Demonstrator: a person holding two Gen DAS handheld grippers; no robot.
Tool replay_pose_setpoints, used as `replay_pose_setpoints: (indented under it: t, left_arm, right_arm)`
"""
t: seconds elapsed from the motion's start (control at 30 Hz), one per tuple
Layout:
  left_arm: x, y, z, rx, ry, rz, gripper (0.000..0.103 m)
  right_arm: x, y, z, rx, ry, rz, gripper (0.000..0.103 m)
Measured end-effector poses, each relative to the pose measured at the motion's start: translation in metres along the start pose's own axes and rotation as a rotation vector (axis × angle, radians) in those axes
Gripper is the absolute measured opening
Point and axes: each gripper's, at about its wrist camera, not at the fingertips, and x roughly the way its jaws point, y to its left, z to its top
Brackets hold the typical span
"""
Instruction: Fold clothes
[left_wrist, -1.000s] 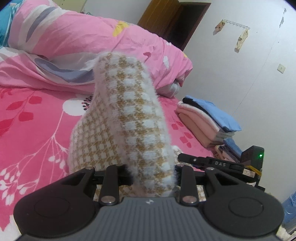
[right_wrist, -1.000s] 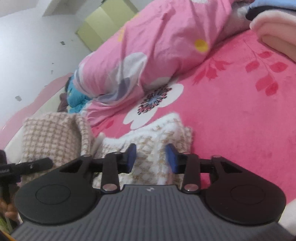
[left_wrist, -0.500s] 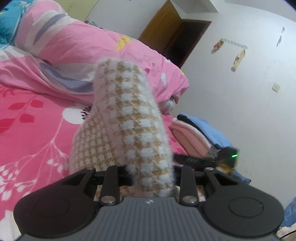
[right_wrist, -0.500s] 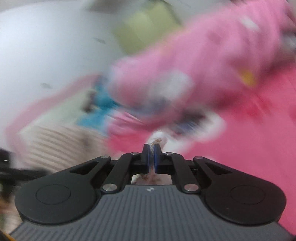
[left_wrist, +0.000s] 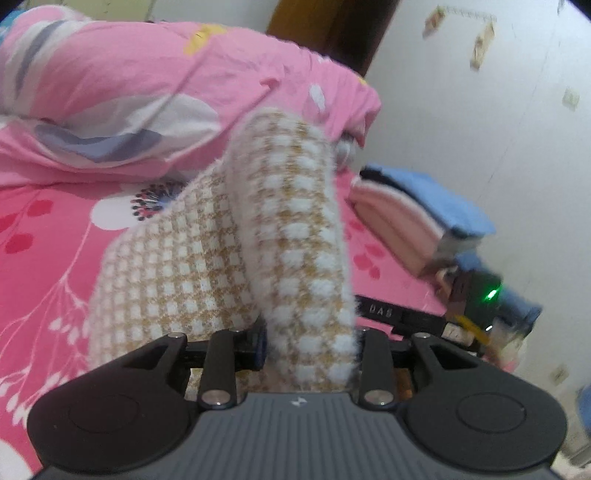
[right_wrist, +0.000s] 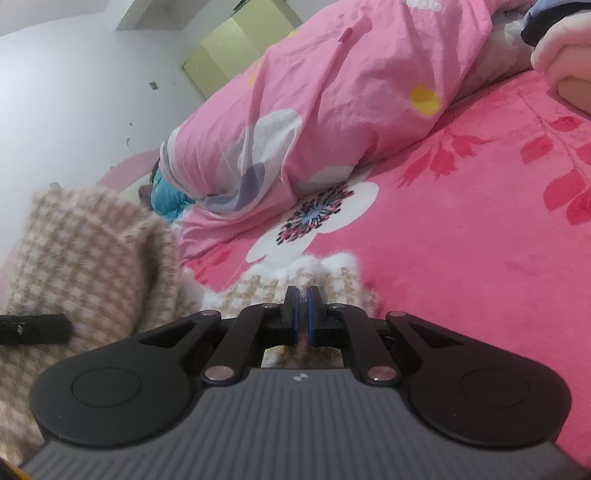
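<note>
Your right gripper (right_wrist: 303, 314), spread a second ago, now pinches the near edge of the fuzzy tan-and-white checked sweater (left_wrist: 221, 258) lying on the pink floral bed (right_wrist: 480, 258), while your left gripper (left_wrist: 310, 343) clamps a raised fold, so you seem ready to fold.

1. The right gripper (right_wrist: 303, 314) pinches the near white edge of the checked garment (right_wrist: 266, 291).
2. More of this garment rises at left.
3. A pink quilt (right_wrist: 332, 110) lies far on the bed sheet (right_wrist: 461, 240).
</note>
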Motion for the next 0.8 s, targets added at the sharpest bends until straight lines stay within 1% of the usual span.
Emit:
replay_pose_setpoints:
  t: [0.13, 0.23, 0.3, 0.33, 0.37, 0.43, 0.47, 0.5, 0.57, 0.6, 0.67, 0.73, 0.77, 0.8]
  left_arm:
    - [0.03, -0.016, -0.006, 0.062, 0.044, 0.059, 0.044]
    - [0.04, -0.023, -0.011, 0.106, 0.045, 0.078, 0.053]
    - [0.041, -0.025, -0.013, 0.119, 0.038, 0.071, 0.061]
    - [0.042, -0.026, -0.013, 0.12, 0.039, 0.058, 0.07]
    - [0.043, -0.026, -0.015, 0.122, 0.04, 0.047, 0.074]
    - [0.046, -0.03, -0.016, 0.137, 0.032, 0.05, 0.077]
    - [0.048, -0.033, -0.016, 0.144, 0.029, 0.051, 0.079]
    - [0.048, -0.034, -0.016, 0.147, 0.029, 0.05, 0.08]
    - [0.049, -0.037, -0.017, 0.151, 0.029, 0.044, 0.087]
    - [0.05, -0.037, -0.016, 0.15, 0.031, 0.035, 0.088]
    - [0.052, -0.036, -0.014, 0.144, 0.033, 0.015, 0.094]
    - [0.054, -0.033, -0.012, 0.131, 0.038, -0.007, 0.096]
    - [0.054, -0.031, -0.011, 0.115, 0.043, -0.02, 0.097]
    - [0.053, -0.028, -0.009, 0.101, 0.047, -0.033, 0.097]
  right_arm:
    - [-0.006, 0.002, -0.001, 0.006, -0.005, -0.004, 0.003]
    - [-0.01, 0.001, -0.001, 0.021, -0.019, 0.006, 0.003]
    - [-0.016, 0.0, -0.001, 0.045, -0.031, 0.018, 0.007]
    - [-0.021, -0.002, 0.0, 0.065, -0.038, 0.026, 0.007]
    - [-0.028, -0.003, -0.001, 0.09, -0.044, 0.029, 0.007]
    - [-0.046, -0.006, -0.005, 0.13, -0.058, 0.022, 0.009]
    - [-0.058, -0.005, -0.008, 0.141, -0.068, 0.009, 0.013]
    - [-0.07, -0.004, -0.014, 0.152, -0.076, -0.002, 0.015]
    - [-0.094, 0.001, -0.028, 0.171, -0.09, -0.014, 0.015]
    - [-0.107, 0.004, -0.037, 0.179, -0.096, -0.014, 0.015]
    - [-0.127, 0.016, -0.057, 0.17, -0.122, -0.008, 0.015]
    - [-0.147, 0.029, -0.076, 0.158, -0.149, -0.003, 0.015]
    - [-0.156, 0.04, -0.086, 0.126, -0.172, 0.019, 0.018]
    - [-0.164, 0.053, -0.095, 0.079, -0.198, 0.05, 0.025]
